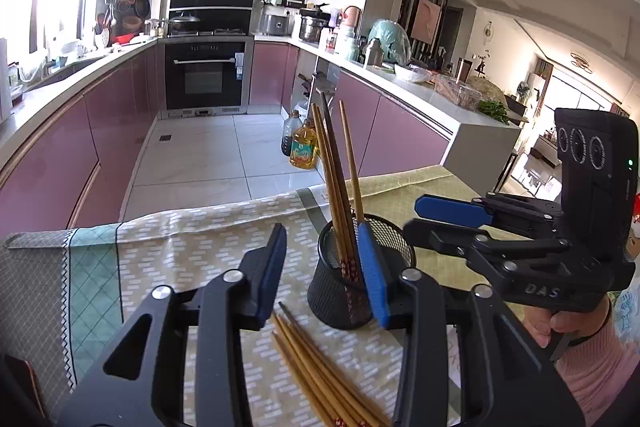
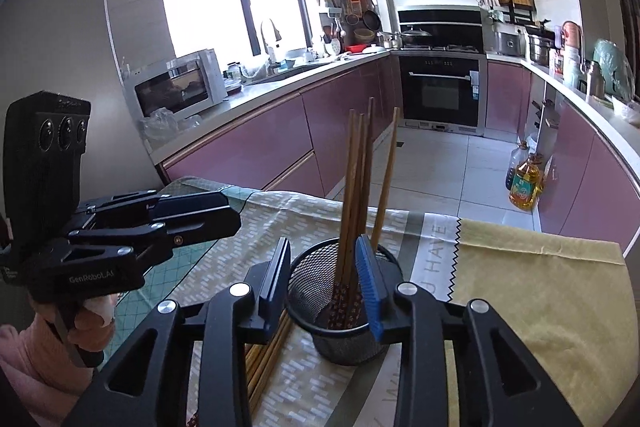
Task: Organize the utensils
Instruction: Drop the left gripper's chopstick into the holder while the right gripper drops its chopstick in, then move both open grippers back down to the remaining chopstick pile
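A black mesh cup (image 1: 400,247) (image 2: 344,343) stands on the tablecloth with several wooden chopsticks (image 1: 340,167) (image 2: 360,167) upright in it, patterned ends down. More loose chopsticks (image 1: 316,367) (image 2: 264,359) lie flat in a bundle beside the cup, nearer me. My left gripper (image 1: 324,275) hovers open just in front of the cup with nothing between its blue pads. My right gripper (image 2: 324,279) is likewise open over the cup's near rim, gripping nothing. Each gripper shows in the other's view: the right (image 1: 416,217) from the right, the left (image 2: 234,213) from the left.
A patchwork tablecloth (image 1: 180,247) (image 2: 520,287) covers the table, whose far edge drops to the tiled kitchen floor. Oil bottles (image 1: 304,147) (image 2: 524,187) stand on the floor by pink cabinets. Hands in pink sleeves (image 1: 592,359) (image 2: 24,347) hold the grippers.
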`<state>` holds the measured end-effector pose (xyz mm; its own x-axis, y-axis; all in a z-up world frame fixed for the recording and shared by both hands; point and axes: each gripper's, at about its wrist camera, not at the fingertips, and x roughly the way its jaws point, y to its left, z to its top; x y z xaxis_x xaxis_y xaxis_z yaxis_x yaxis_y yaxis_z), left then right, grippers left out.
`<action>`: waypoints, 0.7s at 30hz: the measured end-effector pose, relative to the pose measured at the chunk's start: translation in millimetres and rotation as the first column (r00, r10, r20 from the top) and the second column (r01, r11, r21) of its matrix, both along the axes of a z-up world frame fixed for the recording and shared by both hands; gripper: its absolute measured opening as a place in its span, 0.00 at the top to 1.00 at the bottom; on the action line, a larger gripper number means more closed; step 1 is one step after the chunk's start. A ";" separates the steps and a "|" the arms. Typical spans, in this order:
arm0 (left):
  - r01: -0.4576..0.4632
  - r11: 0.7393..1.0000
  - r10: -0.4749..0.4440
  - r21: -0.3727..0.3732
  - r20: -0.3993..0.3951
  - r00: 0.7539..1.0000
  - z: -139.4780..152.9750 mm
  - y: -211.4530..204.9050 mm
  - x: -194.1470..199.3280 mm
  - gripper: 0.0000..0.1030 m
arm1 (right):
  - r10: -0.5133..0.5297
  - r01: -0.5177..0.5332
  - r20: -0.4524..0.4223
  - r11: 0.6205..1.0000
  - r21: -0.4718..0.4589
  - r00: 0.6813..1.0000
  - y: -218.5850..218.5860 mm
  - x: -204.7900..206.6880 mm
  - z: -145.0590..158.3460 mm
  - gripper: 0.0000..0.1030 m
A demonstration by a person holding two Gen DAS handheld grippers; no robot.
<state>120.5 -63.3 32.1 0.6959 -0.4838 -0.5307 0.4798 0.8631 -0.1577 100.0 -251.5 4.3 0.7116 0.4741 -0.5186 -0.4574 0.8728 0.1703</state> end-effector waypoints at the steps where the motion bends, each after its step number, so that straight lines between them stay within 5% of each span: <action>1: -0.001 1.000 0.001 0.002 0.006 1.000 -0.8 2.7 -5.3 0.59 | 0.013 -0.013 0.004 1.000 -0.004 1.000 3.1 -6.8 -1.1 0.62; 6: -0.021 0.998 0.021 0.065 -0.004 1.000 -23.2 9.6 -25.7 0.54 | 0.070 -0.072 -0.038 0.996 -0.046 0.997 23.1 -28.6 -23.7 0.57; 15: -0.032 0.985 0.059 0.168 -0.156 0.986 -94.4 14.7 -35.1 0.54 | 0.080 -0.088 -0.203 0.996 -0.031 0.976 35.5 -29.7 -78.2 0.57; 21: -0.035 0.985 0.073 0.170 -0.221 0.972 -119.9 19.4 -36.3 0.53 | 0.055 -0.064 -0.232 0.997 -0.032 0.971 37.3 -34.2 -92.5 0.57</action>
